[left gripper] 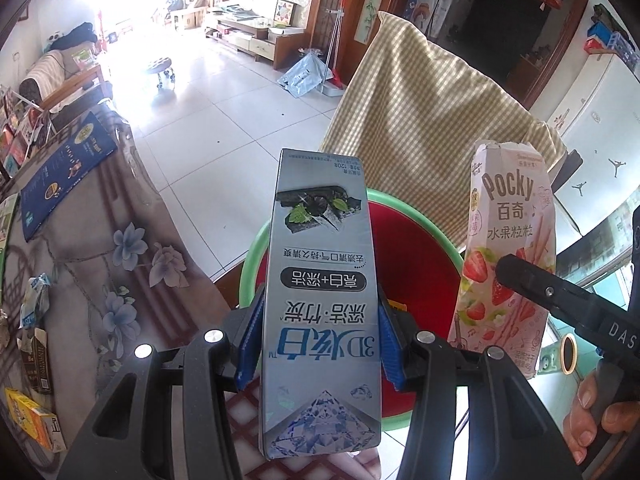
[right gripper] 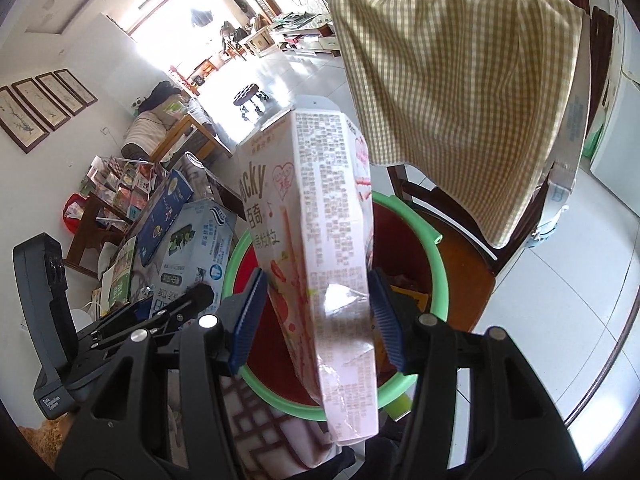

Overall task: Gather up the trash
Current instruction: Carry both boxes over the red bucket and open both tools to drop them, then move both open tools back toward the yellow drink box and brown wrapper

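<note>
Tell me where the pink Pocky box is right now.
The Pocky box is clamped in the right gripper, held above the green-rimmed red bin, beside the toothpaste box held by the left gripper.

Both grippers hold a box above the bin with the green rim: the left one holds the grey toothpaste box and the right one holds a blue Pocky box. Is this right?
Not quite. The Pocky box in the right gripper is pink, with strawberries on it, not blue; the left wrist view shows its front clearly. The rest holds: the left gripper holds the grey toothpaste box, and both are above the bin with the green rim.
</note>
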